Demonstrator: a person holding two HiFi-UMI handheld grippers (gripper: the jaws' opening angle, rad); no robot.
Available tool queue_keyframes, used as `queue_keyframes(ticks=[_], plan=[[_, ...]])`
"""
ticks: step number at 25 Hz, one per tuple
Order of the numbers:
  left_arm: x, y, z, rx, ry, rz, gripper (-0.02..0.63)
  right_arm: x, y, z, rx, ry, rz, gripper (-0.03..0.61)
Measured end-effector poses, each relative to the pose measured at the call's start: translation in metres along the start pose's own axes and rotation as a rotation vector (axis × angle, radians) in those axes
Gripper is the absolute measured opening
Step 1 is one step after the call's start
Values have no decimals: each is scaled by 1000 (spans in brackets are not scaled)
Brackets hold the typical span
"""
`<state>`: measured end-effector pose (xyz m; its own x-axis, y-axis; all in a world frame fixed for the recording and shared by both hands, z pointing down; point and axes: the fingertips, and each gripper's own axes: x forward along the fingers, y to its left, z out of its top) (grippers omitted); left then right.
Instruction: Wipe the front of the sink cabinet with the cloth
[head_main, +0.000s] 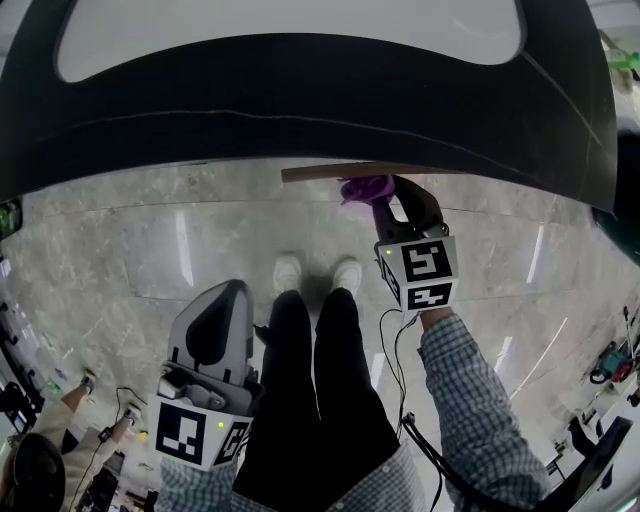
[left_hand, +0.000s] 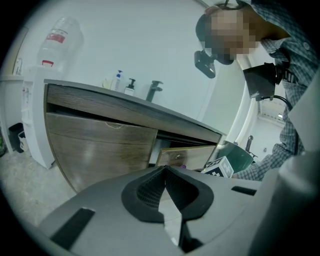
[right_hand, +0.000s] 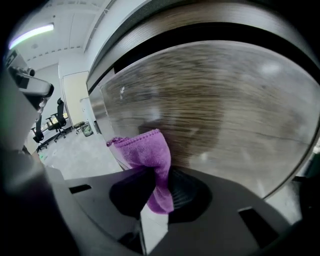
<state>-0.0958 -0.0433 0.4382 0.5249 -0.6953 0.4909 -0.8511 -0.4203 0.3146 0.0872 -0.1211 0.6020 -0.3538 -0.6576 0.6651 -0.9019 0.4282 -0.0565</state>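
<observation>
Head view, looking down. Far and right: the right tool (head_main: 388, 197), clenched on the purple cloth (head_main: 366, 188). Cloth right up at the brown wood edge of the sink cabinet (head_main: 315, 172), just under the big dark desk top (head_main: 300, 110). Near and left: the left tool (head_main: 222, 300), down low beside the dark trouser legs (head_main: 310, 380), well apart from the cabinet. White shoes (head_main: 288, 270) on the shiny stone floor (head_main: 150, 250).

Left gripper view. Left tool (left_hand: 165, 169) clenched, tips together, nothing held. Beyond it, the wood front of the sink cabinet (left_hand: 100, 145), with a tap (left_hand: 153, 91) and small bottles (left_hand: 130, 86) on top. To the right, one wood panel (left_hand: 182, 156) standing out a little from the rest.

Right gripper view. Right tool (right_hand: 159, 187) grasping the cloth (right_hand: 147, 155), pinched tight in the middle. Top of the cloth bunched up and sticking out far past the tips, right at the wood front of the sink cabinet (right_hand: 215, 110). Wood filling most of the view, a bit blurry.
</observation>
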Motion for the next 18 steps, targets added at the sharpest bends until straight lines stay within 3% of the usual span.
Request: queue_keyframes(ticks=[11, 18], plan=[[15, -46, 0, 37, 22, -53, 11, -38, -80, -20, 39, -12, -117, 75], [21, -59, -2, 58, 43, -68, 11, -61, -139, -38, 75, 9, -236, 75]])
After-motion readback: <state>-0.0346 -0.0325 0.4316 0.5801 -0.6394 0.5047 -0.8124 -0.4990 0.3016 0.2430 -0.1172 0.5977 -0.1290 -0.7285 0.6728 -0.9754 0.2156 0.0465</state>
